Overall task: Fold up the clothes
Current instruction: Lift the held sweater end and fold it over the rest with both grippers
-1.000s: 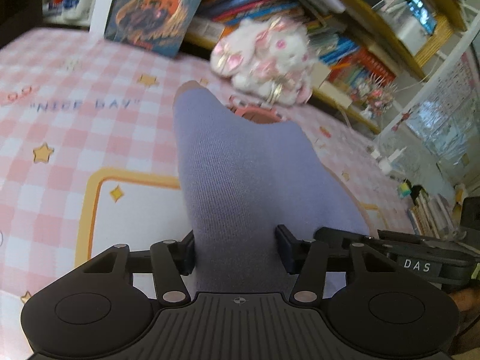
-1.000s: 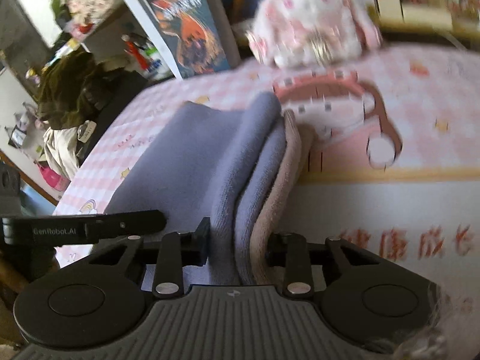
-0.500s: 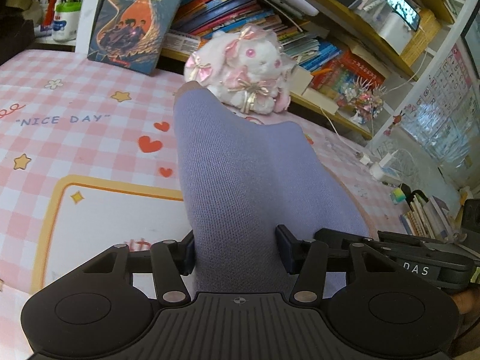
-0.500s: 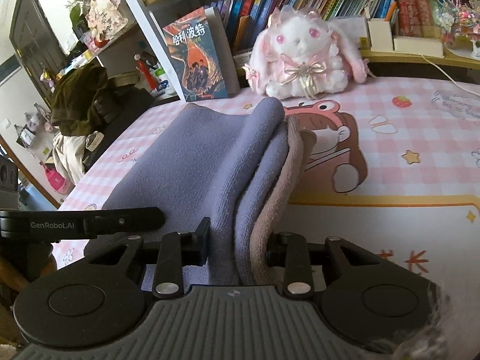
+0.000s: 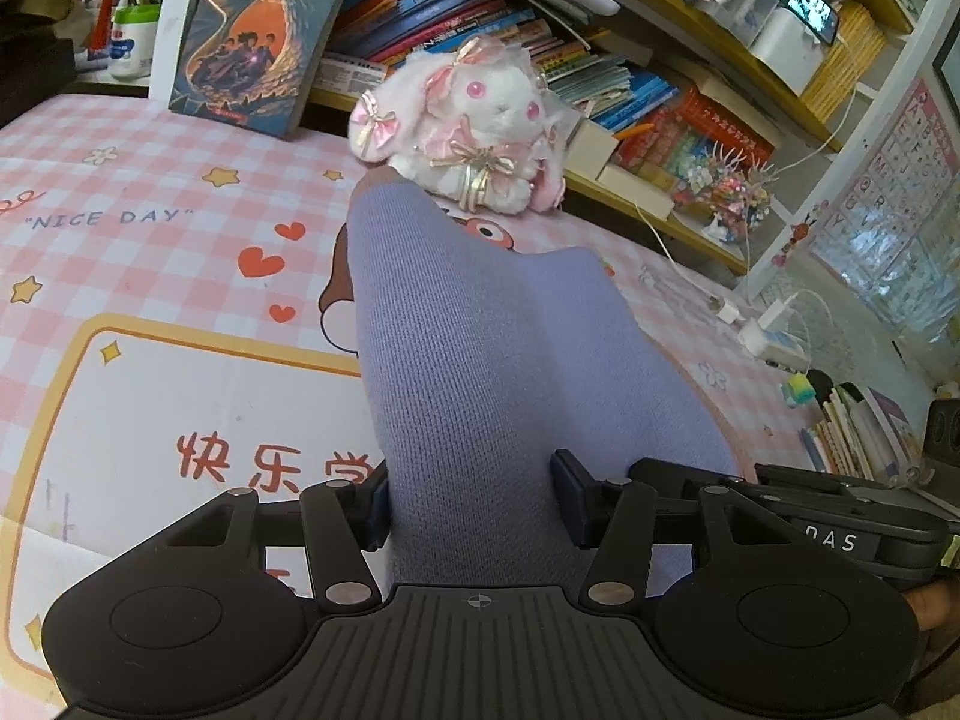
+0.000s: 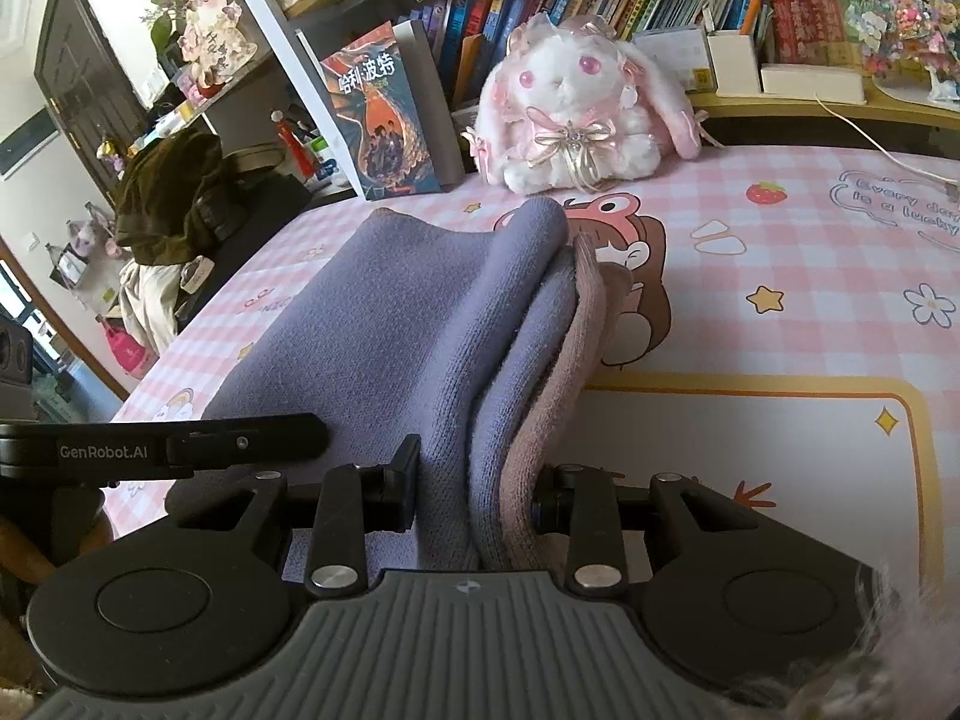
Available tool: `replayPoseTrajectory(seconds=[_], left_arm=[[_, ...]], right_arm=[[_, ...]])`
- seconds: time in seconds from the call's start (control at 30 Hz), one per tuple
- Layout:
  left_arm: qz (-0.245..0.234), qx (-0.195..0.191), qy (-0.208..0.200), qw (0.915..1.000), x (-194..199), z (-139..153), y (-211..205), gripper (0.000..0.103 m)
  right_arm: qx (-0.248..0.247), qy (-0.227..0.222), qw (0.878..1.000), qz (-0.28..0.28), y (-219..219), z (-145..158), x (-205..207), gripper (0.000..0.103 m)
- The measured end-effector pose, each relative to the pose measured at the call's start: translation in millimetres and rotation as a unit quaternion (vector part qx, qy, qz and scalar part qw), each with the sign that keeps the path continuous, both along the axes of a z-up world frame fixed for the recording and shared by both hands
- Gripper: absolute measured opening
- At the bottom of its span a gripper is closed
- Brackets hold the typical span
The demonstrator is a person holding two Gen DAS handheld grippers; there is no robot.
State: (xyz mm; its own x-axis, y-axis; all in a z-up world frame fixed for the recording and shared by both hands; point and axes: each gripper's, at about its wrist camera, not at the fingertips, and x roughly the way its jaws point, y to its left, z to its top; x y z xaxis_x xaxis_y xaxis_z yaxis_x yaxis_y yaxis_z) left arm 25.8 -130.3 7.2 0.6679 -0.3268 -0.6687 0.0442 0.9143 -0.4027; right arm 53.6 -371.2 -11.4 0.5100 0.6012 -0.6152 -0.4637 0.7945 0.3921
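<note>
A lavender knit garment [image 5: 480, 360] with a beige inner layer is held folded above the pink checked table cover [image 5: 120, 252]. My left gripper [image 5: 471, 504] is shut on one end of it; the cloth hides the fingertips. In the right wrist view the garment [image 6: 420, 324] runs forward in several folded layers, lavender on the left and beige on the right. My right gripper [image 6: 477, 492] is shut on its near edge. The left gripper's body [image 6: 162, 450] shows at the left of that view, beside the cloth.
A white and pink plush rabbit [image 5: 474, 126] [image 6: 576, 120] sits at the table's far edge. An upright book [image 5: 264, 30] and shelves of books stand behind it. A charger and cable [image 5: 762, 330] lie at the right. A chair with dark clothes [image 6: 174, 198] stands at the left.
Both grippers have carried the garment toward me and raised their view; more of the rabbit and shelves shows. Both stay shut on the garment.
</note>
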Motion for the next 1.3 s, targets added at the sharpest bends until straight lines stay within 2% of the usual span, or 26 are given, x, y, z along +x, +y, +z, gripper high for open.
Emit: replayPoseTrajectory(seconds=[0.33,0.77,1.03,1.3], left_arm=[[-0.015,-0.005,-0.008,0.9998,8,0,17,0.052],[-0.062,-0.024,-0.023,0.9975,40,7,95,0.052],[-0.068,-0.045,-0.034,0.9961,77,8,152,0.052],[-0.061,-0.055,-0.038,0.9959,116,-3,187,0.052]], right_arm=[[-0.004,-0.004,1.000,-0.011,11,2,0,0.029],[-0.015,-0.023,0.998,-0.055,84,16,8,0.029],[-0.021,-0.043,0.997,-0.061,138,24,40,0.029],[-0.036,-0.059,0.996,-0.056,185,29,83,0.029]])
